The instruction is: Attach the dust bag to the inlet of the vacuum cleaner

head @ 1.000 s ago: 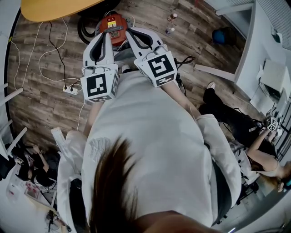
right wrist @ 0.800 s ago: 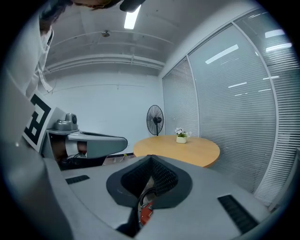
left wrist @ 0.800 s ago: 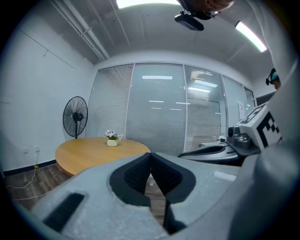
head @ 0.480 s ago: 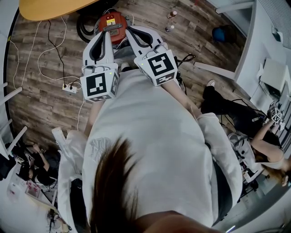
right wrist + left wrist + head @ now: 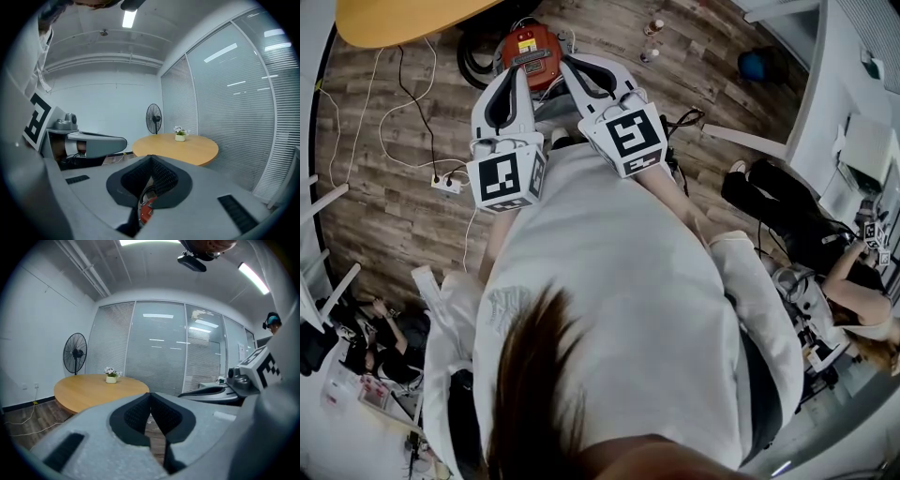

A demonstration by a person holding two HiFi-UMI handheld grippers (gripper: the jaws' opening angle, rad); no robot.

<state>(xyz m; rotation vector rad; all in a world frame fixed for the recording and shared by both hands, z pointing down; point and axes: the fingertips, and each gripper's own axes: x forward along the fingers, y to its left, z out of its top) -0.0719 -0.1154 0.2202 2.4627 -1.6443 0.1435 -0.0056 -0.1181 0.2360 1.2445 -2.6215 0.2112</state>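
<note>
The red vacuum cleaner (image 5: 528, 49) stands on the wooden floor at the top of the head view, with a black hose (image 5: 472, 58) coiled to its left. My left gripper (image 5: 517, 73) and right gripper (image 5: 569, 66) are held side by side in front of my chest, their tips just above the vacuum. Both are shut with nothing between the pads. In the left gripper view the left gripper (image 5: 150, 395) points level across the room. A strip of the red vacuum cleaner (image 5: 146, 212) shows below the right gripper (image 5: 150, 158). No dust bag is in any view.
A round wooden table (image 5: 408, 17) stands beyond the vacuum, with a small flower pot (image 5: 111, 376) on it and a standing fan (image 5: 75, 354) behind. A power strip (image 5: 445, 185) and white cables lie at the left. Bottles (image 5: 652, 30) stand at the back. People sit at the right (image 5: 806, 244) and lower left.
Both grippers have kept still and stay shut. The seated person at the right has shifted a little.
</note>
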